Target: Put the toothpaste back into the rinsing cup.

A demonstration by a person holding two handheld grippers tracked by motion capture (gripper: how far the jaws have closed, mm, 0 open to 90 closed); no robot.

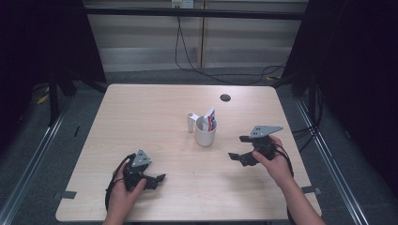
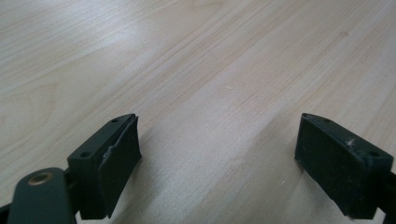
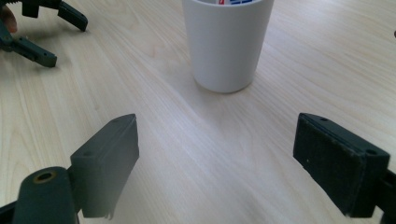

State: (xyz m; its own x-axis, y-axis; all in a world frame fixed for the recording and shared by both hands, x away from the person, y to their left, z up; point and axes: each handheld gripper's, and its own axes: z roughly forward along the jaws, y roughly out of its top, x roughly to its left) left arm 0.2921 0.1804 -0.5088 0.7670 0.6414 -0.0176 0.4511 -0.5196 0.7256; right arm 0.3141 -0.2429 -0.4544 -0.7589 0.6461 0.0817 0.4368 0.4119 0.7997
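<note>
A white cup [image 1: 205,134] stands near the table's middle, with a red, white and blue tube [image 1: 210,118] sticking up out of it. A small white cylinder [image 1: 191,122] stands just left of the cup. My right gripper [image 1: 238,147] is open to the right of the cup, its jaws pointing toward it and apart from it. In the right gripper view the cup [image 3: 227,42] stands ahead of the open right gripper [image 3: 217,154]. My left gripper [image 1: 157,180] rests low at the front left, open over bare wood [image 2: 217,154], holding nothing.
The wooden table [image 1: 141,117] has a round black cable hole [image 1: 225,97] at its far side. Cables trail on the grey floor behind it. In the right gripper view the left gripper [image 3: 42,28] shows at the far upper left.
</note>
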